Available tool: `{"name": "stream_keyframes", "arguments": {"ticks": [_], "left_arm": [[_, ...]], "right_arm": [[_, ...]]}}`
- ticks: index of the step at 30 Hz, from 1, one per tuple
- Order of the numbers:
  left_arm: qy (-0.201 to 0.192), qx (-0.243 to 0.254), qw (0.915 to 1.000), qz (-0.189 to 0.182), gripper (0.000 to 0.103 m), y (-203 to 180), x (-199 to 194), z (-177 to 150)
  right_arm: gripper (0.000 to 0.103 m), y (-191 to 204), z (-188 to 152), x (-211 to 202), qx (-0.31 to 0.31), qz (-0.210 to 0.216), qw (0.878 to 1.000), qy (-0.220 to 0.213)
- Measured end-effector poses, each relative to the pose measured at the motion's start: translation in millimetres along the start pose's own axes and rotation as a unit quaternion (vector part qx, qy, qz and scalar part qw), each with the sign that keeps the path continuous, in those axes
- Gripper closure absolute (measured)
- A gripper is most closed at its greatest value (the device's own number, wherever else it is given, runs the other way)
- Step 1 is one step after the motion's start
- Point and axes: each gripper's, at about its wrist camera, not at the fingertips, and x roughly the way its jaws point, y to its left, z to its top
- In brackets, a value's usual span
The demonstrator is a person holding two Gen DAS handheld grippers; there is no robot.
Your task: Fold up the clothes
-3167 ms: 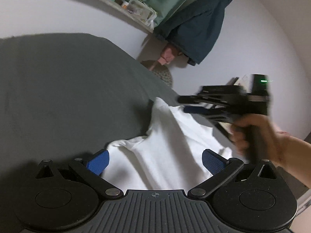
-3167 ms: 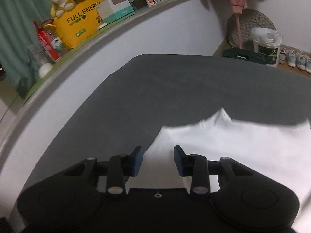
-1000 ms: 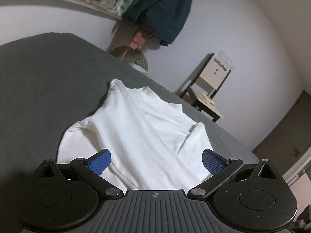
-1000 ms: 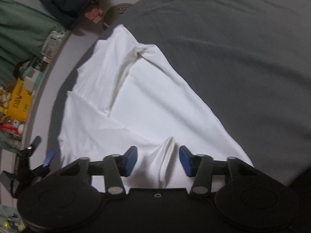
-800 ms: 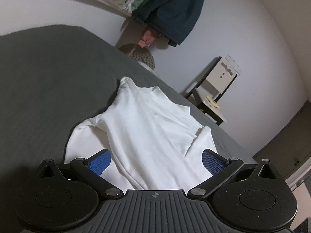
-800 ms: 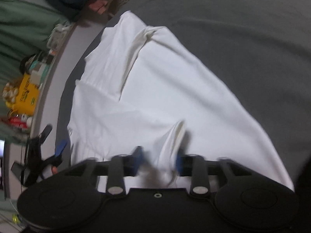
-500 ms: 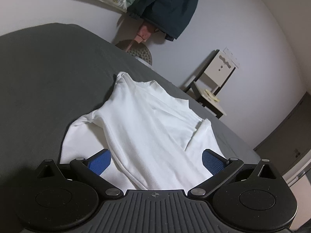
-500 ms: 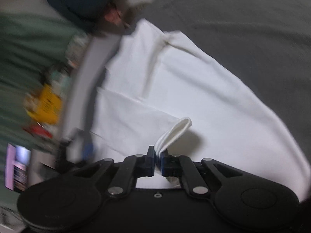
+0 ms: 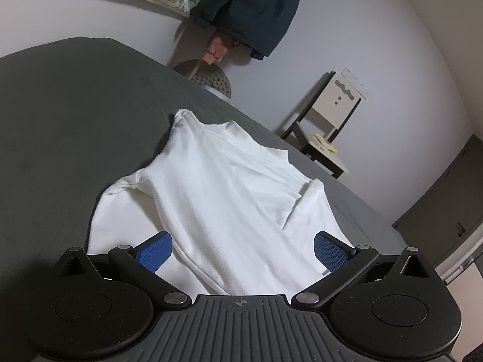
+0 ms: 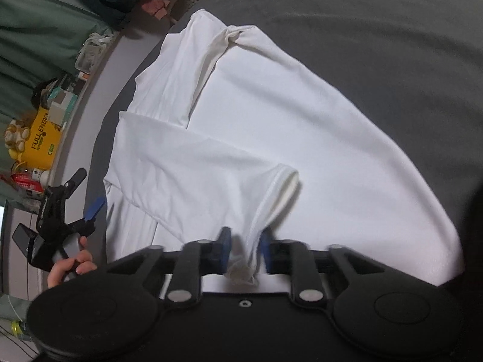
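Shirt (image 10: 302,114), white and short-sleeved, lies spread on the dark grey bed (image 10: 377,30), reaching toward the bed's edge along the wall, with one side panel already laid over its middle and a sleeve (image 10: 271,193) doubled inward across the body. The right gripper (image 10: 243,249) has that sleeve's hem between its fingers (image 10: 225,241); they stand narrow with the cloth running through the gap, blurred with motion, so I cannot tell whether they pinch it or have just let it slip. The left gripper (image 9: 241,252) hovers low over the near end of the shirt with its blue-padded fingers (image 9: 154,250) spread wide and nothing between them; in the right wrist view it sits off the shirt's far side, held in a hand (image 10: 71,268). This could be the sleeve being carried in or being set down after the carry. In my judgement, doing this well means laying the sleeve flat and parallel to the folded side edge, with no air pocket at the open cuff, and keeping the hem from dragging the layer beneath out of line. The thin cloth will likely wrinkle if pulled sideways, so a lift-and-lay suits better. A chair (image 9: 329,120) stands beyond the bed's far corner.
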Motion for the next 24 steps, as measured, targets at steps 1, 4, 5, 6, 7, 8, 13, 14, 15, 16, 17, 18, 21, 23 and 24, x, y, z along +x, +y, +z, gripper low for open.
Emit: {"name": "stream_keyframes", "arguments": {"ticks": [1, 4, 5, 6, 7, 8, 13, 14, 15, 16, 17, 18, 21, 23, 24], "left_arm": [[0.001, 0.001, 1.0000, 0.001, 0.000, 0, 1, 0], [0.003, -0.002, 1.0000, 0.002, 0.000, 1, 2, -1], [0.003, -0.004, 1.0000, 0.001, 0.000, 1, 1, -1], [0.003, -0.005, 1.0000, 0.001, 0.000, 2, 1, -1], [0.002, -0.006, 1.0000, 0.000, 0.000, 2, 0, -1], [0.001, -0.006, 1.0000, -0.001, 0.000, 2, 0, 0], [-0.005, -0.011, 0.9999, -0.001, 0.000, 4, -3, 1], [-0.007, -0.014, 0.9999, -0.001, 0.000, 5, -4, 1], [-0.010, -0.018, 0.9998, -0.001, 0.000, 6, -5, 2], [-0.013, -0.022, 0.9997, -0.001, 0.000, 7, -6, 2], [-0.015, -0.025, 0.9996, 0.000, 0.000, 8, -7, 3], [-0.019, -0.030, 0.9994, -0.001, 0.000, 10, -8, 4], [-0.029, -0.044, 0.9986, -0.002, 0.000, 15, -11, 6], [-0.036, -0.054, 0.9979, -0.002, 0.000, 19, -13, 7], [-0.040, -0.058, 0.9975, -0.001, 0.000, 21, -14, 8]], "right_arm": [[0.097, 0, -1, -3, 0.001, 0.004, 1.000, -0.004], [0.098, 2, -2, -8, 0.002, 0.004, 1.000, -0.014], [0.096, 3, -1, -7, 0.000, -0.003, 1.000, -0.017], [0.091, 3, 0, -7, 0.000, -0.013, 1.000, -0.017], [0.084, 1, 2, -6, 0.007, -0.022, 1.000, -0.021], [0.073, -1, 3, -6, 0.015, -0.031, 0.999, -0.025], [0.098, -4, 7, 0, 0.042, 0.010, 0.998, -0.035], [0.099, 2, 9, -1, 0.039, 0.022, 0.998, -0.039], [0.099, 9, 10, -2, 0.035, 0.034, 0.998, -0.043], [0.099, 22, 13, -5, 0.027, 0.056, 0.997, -0.052], [0.099, 34, 17, -7, 0.021, 0.077, 0.995, -0.059], [0.099, 49, 24, -6, 0.013, 0.099, 0.993, -0.066], [0.099, 101, 48, 4, -0.024, 0.161, 0.984, -0.075], [0.099, 143, 70, 23, -0.057, 0.182, 0.979, -0.077], [0.099, 158, 80, 38, -0.067, 0.178, 0.979, -0.073]]}}
